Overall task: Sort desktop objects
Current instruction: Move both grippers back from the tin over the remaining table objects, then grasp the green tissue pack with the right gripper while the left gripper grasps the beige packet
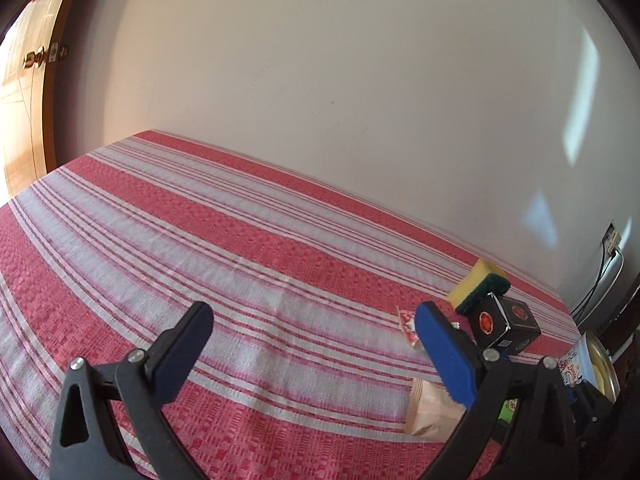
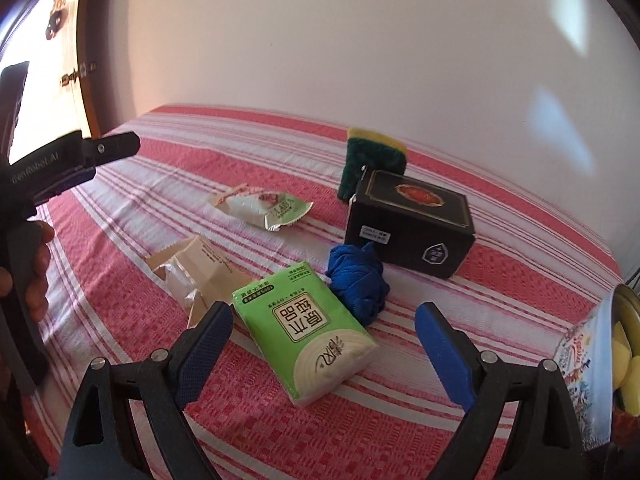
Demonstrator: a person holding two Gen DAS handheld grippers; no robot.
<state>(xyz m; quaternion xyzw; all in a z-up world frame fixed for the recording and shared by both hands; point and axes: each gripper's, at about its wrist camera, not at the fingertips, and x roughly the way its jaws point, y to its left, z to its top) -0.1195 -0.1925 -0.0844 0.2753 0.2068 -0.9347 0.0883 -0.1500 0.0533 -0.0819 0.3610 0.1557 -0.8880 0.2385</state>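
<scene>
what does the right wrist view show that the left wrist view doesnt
Only the right wrist view: the green tissue pack, the blue cloth, a hand holding the left tongs, and the right tongs, open over the pack.

Only the left wrist view: the left tongs' open blue pads over bare striped tablecloth.

Both: the sponge leaning on the black box, the beige packet, the small snack packet, the tin at the right edge.

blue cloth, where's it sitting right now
In the right wrist view the blue cloth lies crumpled mid-table, between the green tissue pack and the black box.
</scene>
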